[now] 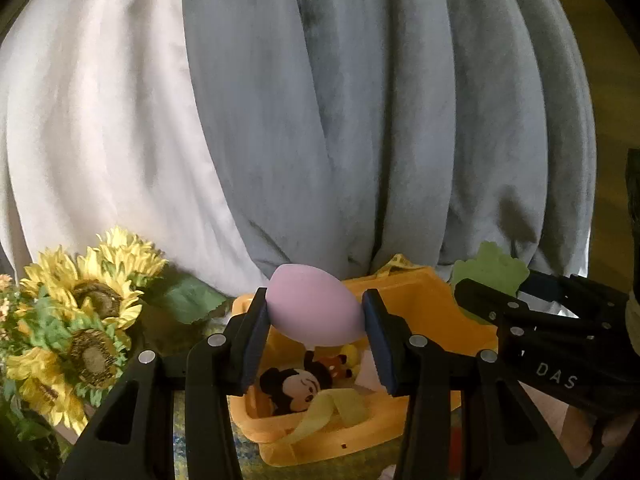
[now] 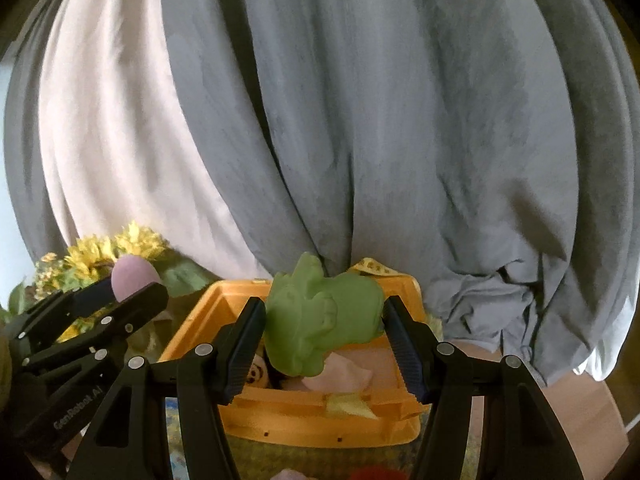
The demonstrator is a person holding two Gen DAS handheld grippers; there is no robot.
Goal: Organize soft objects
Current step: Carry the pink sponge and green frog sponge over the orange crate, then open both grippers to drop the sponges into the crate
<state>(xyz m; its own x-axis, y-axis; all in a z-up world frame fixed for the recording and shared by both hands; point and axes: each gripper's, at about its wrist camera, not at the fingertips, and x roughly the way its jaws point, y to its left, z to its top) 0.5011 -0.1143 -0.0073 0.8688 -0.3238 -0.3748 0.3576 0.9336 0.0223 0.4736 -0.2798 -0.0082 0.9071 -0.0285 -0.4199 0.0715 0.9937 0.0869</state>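
My left gripper (image 1: pixel 316 312) is shut on a pink egg-shaped sponge (image 1: pixel 314 308) and holds it above the orange bin (image 1: pixel 448 320). Inside the bin lie a Mickey plush (image 1: pixel 296 386), a small yellow toy (image 1: pixel 350 354) and a yellow ribbon (image 1: pixel 336 406). My right gripper (image 2: pixel 324 320) is shut on a green soft toy (image 2: pixel 320 316) above the same orange bin (image 2: pixel 320 420). The left gripper (image 2: pixel 132 288) with the pink sponge (image 2: pixel 132 274) shows at left in the right wrist view. The right gripper with the green toy (image 1: pixel 496 270) shows at right in the left wrist view.
Artificial sunflowers (image 1: pixel 88 308) stand left of the bin. Grey and white curtains (image 1: pixel 320 120) hang right behind it. A pink cloth (image 2: pixel 340 372) lies in the bin. The bin sits on a patterned cloth (image 1: pixel 208 452).
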